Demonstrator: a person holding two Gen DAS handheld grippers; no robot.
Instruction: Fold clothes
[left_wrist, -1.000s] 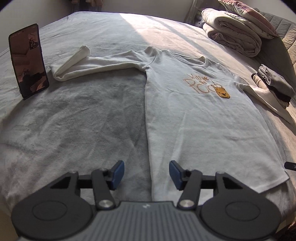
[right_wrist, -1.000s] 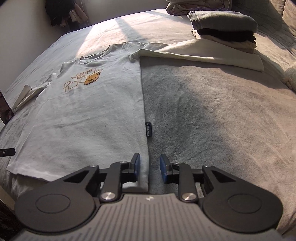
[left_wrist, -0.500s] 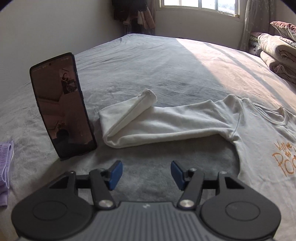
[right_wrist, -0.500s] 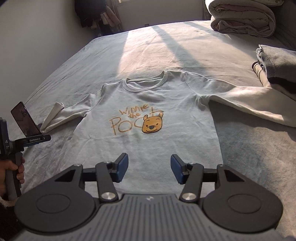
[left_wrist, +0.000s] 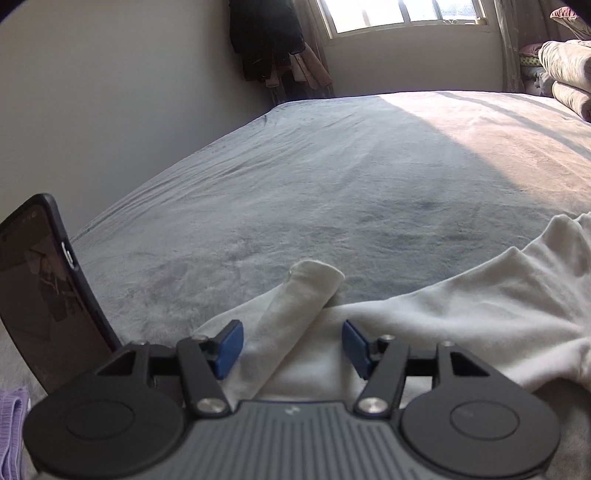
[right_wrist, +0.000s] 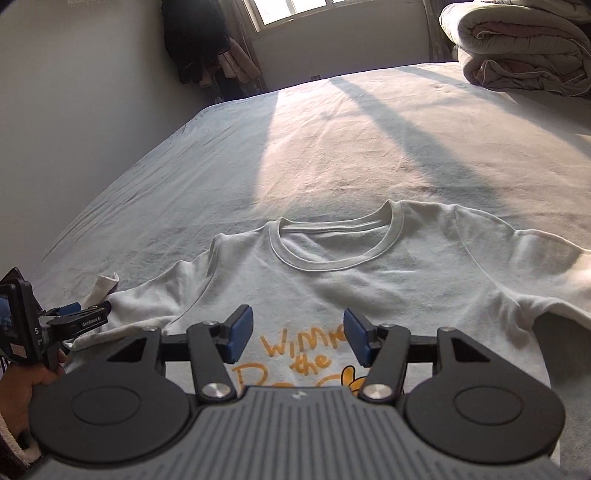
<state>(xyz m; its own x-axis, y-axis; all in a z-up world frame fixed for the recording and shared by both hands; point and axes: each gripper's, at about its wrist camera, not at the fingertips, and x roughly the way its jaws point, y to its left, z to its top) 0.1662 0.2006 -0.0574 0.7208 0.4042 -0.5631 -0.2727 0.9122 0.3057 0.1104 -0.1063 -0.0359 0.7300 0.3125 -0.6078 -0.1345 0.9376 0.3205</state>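
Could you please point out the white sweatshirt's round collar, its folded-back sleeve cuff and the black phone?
White sweatshirt's round collar (right_wrist: 334, 258), right wrist view, front ribbed edge.
Folded-back sleeve cuff (left_wrist: 314, 275), left wrist view, cuff end.
Black phone (left_wrist: 44, 295), left wrist view, dark screen.

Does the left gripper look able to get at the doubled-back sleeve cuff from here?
Probably yes: the left gripper is open, the sleeve cuff lies just ahead, nothing between them.

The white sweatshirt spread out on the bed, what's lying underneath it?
Around the white sweatshirt only the grey bedspread shows, so it appears to lie straight on that. Whatever might sit beneath the fabric itself is covered and cannot be seen.
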